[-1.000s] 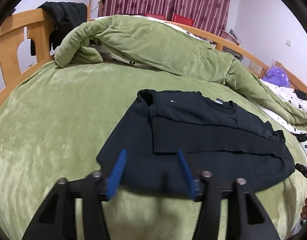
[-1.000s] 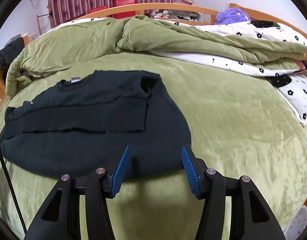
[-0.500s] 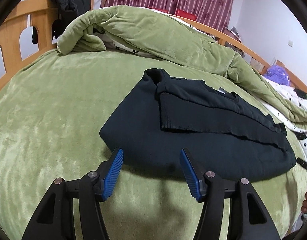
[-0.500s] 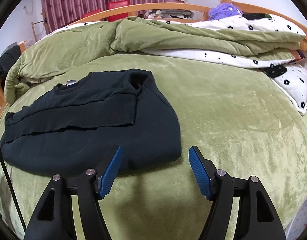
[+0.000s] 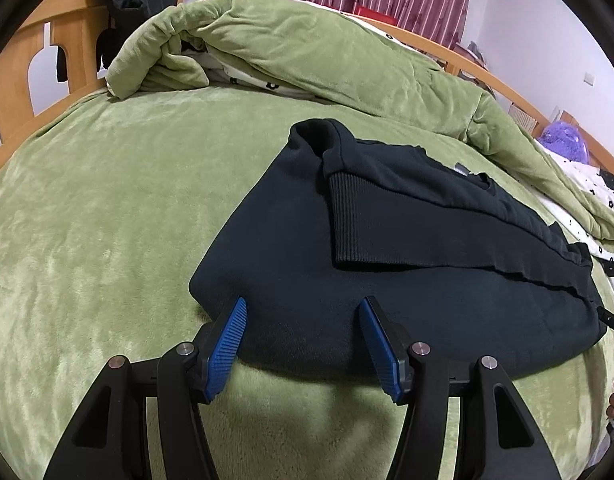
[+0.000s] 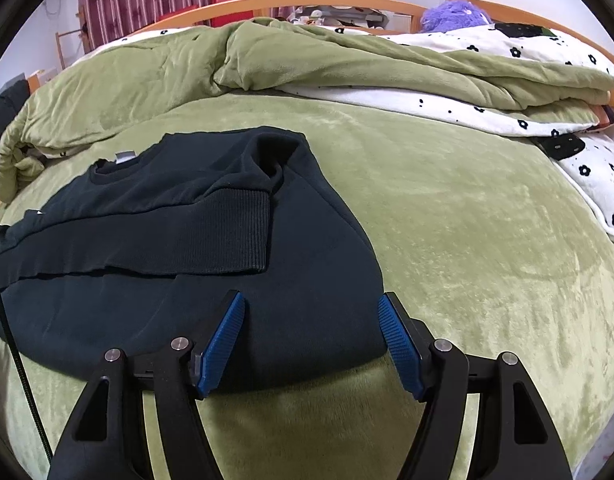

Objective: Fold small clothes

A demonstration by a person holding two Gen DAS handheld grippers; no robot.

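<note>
A black sweater lies partly folded on the green bed cover, a ribbed hem band laid across its top. It also shows in the right wrist view. My left gripper is open, its blue fingers straddling the near folded edge at the sweater's left end. My right gripper is open, its fingers straddling the near edge at the sweater's right end. Neither holds cloth.
A rumpled green quilt lies behind the sweater, also seen from the right. A wooden headboard with a dark garment stands at the left. A flowered white blanket and purple toy lie at the right.
Both grippers pulled back a little, then moved forward again to the sweater's near edge. The right gripper opened wider. The sweater has not moved.
</note>
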